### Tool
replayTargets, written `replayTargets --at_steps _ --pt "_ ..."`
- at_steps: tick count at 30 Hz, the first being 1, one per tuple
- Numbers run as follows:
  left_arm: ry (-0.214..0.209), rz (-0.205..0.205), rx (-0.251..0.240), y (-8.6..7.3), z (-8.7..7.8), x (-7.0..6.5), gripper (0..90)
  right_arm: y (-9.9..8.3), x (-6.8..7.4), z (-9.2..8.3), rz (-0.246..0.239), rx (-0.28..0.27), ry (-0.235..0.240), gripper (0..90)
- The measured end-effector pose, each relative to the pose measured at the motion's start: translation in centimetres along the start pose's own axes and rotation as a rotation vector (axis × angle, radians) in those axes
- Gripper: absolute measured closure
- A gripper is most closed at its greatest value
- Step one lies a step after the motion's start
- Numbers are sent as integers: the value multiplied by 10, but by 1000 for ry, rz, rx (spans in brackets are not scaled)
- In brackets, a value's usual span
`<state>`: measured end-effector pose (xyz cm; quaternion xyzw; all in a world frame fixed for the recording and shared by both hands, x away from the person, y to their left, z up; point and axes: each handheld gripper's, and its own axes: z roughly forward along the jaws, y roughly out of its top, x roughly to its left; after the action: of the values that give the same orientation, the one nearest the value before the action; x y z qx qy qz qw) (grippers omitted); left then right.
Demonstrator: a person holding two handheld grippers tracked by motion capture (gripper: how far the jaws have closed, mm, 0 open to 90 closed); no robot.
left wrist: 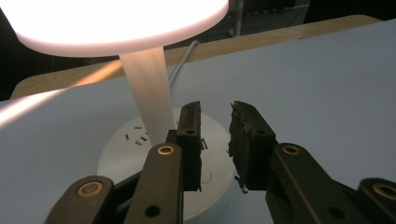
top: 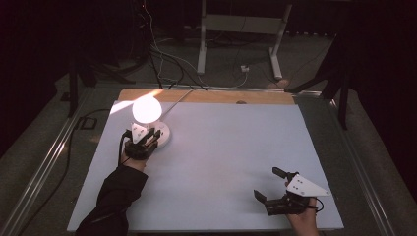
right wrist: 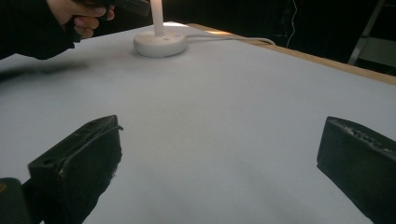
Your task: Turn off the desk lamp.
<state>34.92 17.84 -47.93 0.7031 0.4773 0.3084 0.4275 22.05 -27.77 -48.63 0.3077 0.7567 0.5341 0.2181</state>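
Lamp (top: 147, 118) is lit, shade glowing, standing at the far left of the white table (top: 221, 162). Its round white base (left wrist: 140, 154) sits right under and just ahead of the left gripper (left wrist: 215, 140) jaws, the stem (left wrist: 149, 98) just off the left jaw. Those jaws stand parted by a narrow gap and hold nothing; they hover over the base near a small round button, though whether they touch it I cannot tell. With the light on, the switching looks done, or it's about to be pressed off. Cable (right wrist: 233, 39) runs from the base off the table's far edge. Right gripper (top: 275, 189) idles well apart at the near right corner, jaws wide open over bare table, nothing between them.
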Motion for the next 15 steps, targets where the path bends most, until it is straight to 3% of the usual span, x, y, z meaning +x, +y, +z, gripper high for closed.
replayTargets --at_steps 8,15 --pt "5 8 29 -3 6 3 879 0 0 0 1 2 3 0" --pt "-6 24 59 -7 12 3 900 0 0 0 0 2 5 0"
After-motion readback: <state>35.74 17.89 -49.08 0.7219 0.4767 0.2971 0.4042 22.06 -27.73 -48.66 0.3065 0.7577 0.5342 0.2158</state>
